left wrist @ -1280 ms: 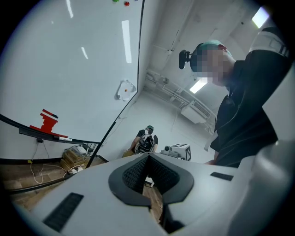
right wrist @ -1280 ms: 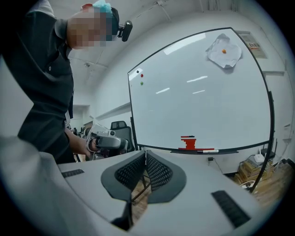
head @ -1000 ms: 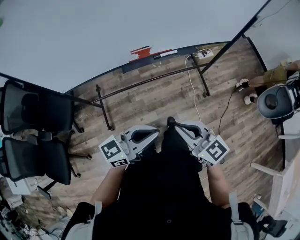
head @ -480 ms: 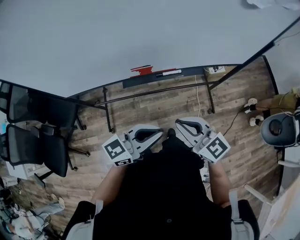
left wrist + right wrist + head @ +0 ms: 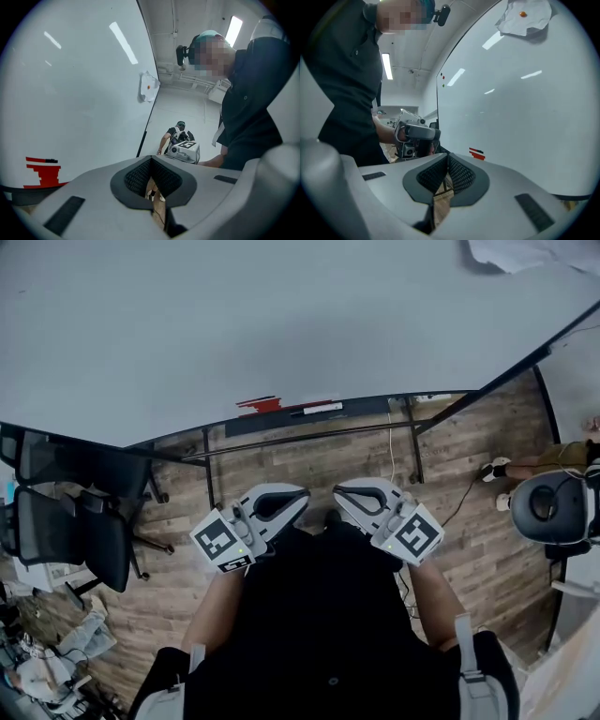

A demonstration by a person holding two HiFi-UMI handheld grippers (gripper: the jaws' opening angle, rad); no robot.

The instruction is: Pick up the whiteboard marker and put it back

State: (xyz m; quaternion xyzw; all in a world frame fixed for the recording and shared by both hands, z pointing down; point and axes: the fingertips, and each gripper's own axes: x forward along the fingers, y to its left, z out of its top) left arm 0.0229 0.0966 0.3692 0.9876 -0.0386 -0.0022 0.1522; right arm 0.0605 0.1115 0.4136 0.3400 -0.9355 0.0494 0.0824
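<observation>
Handling, judged: expect a light, rigid, smooth plastic barrel, liable to roll or slip. Take hold across mid-barrel, clear of the cap, pads square to its length.

Appearance of whiteboard marker (image 5: 319, 410): slim, white, seemingly dark-capped toward 9 o'clock.

Location: lying flat on the ledge (image 5: 375, 407) under the whiteboard (image 5: 281, 315), at 12 o'clock from both grippers and well apart from them; red mark (image 5: 270, 405) just beside at its 9 o'clock.

Left gripper (image 5: 298, 497): pads closed together, holding nothing. Right gripper (image 5: 341, 492): likewise closed and empty.
</observation>
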